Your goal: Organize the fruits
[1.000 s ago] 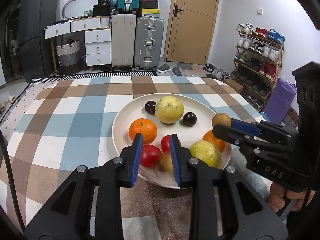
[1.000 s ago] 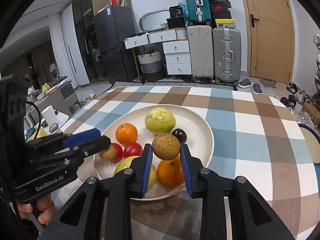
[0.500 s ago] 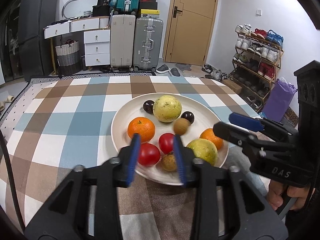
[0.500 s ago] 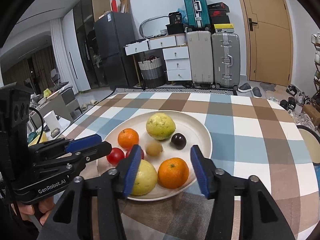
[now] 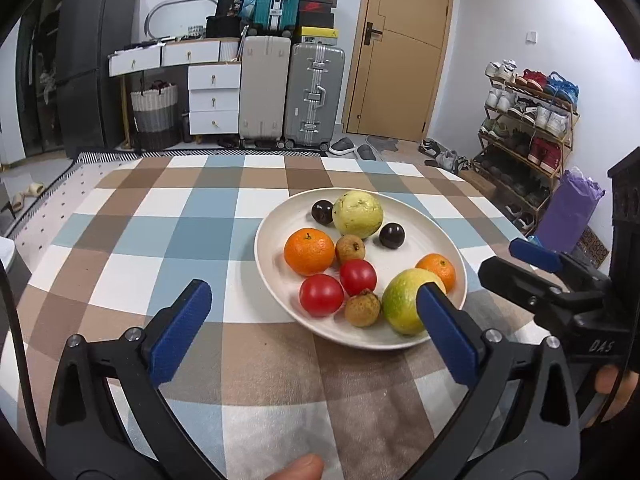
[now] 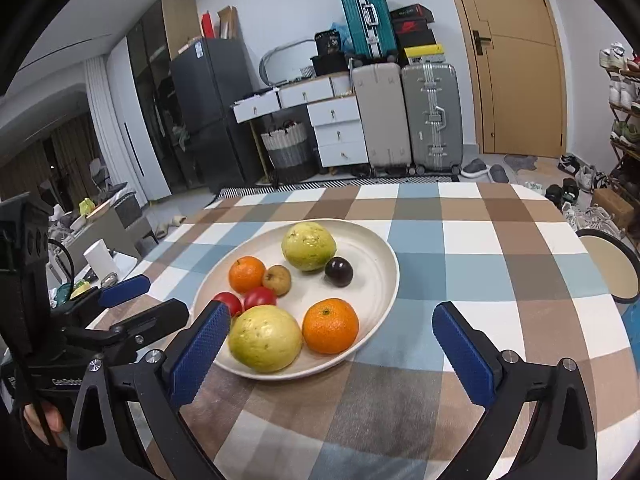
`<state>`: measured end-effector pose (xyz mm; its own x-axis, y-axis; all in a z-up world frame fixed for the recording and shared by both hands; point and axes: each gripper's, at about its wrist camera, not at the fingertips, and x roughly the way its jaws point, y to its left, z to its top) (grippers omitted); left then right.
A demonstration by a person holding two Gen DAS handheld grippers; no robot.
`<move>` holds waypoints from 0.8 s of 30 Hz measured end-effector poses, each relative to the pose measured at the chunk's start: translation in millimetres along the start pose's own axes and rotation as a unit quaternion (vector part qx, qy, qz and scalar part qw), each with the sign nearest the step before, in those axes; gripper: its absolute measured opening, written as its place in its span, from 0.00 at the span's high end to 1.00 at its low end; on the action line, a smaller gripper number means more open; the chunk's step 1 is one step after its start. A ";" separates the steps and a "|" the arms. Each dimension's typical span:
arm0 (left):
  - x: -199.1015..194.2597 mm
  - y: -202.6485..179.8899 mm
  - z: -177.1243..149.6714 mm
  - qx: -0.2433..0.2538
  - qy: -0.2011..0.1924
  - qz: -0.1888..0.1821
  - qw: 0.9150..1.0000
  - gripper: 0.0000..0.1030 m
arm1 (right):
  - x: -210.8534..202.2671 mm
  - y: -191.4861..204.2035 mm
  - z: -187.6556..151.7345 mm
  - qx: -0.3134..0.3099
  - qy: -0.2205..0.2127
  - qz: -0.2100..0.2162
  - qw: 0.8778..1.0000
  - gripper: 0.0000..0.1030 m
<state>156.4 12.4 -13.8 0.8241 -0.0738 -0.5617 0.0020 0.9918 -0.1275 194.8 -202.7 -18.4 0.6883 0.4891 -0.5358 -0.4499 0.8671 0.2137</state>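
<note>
Fruit lies together on a white plate [image 5: 276, 288] on the checked tablecloth [image 5: 160, 240]: two yellow-green guavas [image 5: 357, 214], two oranges [image 5: 309, 251], two red tomatoes [image 5: 321, 294], two dark plums [image 5: 391, 235] and two small brown fruits [image 5: 349, 249]. The left gripper [image 5: 312, 322] has its blue fingers wide apart and grips nothing; its right finger covers part of the near guava [image 5: 402, 304]. The right gripper [image 6: 332, 344] is also spread wide and grips nothing, just before the plate's near rim. Nothing stands between the grippers and the plate. Behind the table stand suitcases [image 5: 314, 96], white drawers [image 5: 214, 98], a woven basket [image 5: 155, 116], a brown door [image 5: 400, 48] and a shoe rack [image 5: 528, 120].
</note>
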 end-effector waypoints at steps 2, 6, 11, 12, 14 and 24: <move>-3.2 -3.6 -2.6 0.006 -0.003 -0.001 1.000 0.01 | -5.4 2.4 -3.0 -0.004 -0.004 -0.003 1.000 0.00; -6.9 -12.0 -6.4 0.021 -0.008 0.004 1.000 0.01 | -20.9 7.5 -10.0 -0.017 -0.018 0.000 1.000 0.00; -17.8 -16.4 -12.1 0.025 -0.014 0.006 1.000 0.01 | -36.9 13.9 -15.8 -0.036 -0.037 -0.006 0.999 0.00; -19.4 -16.1 -12.9 0.025 -0.014 0.006 1.000 0.01 | -38.8 14.0 -16.7 -0.038 -0.038 -0.005 0.999 0.00; -24.5 -14.5 -15.5 0.022 -0.016 0.008 1.000 0.01 | -42.1 14.5 -18.0 -0.041 -0.042 -0.010 0.998 0.00; -45.6 -6.5 -24.6 0.005 -0.026 0.015 1.000 0.01 | -48.0 23.1 -20.3 -0.060 -0.052 -0.010 0.997 0.00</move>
<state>104.9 6.7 -7.5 0.8520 -0.0387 -0.5220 -0.0177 0.9946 -0.1027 139.8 -208.1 -4.4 0.7501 0.4852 -0.4494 -0.4965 0.8620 0.1020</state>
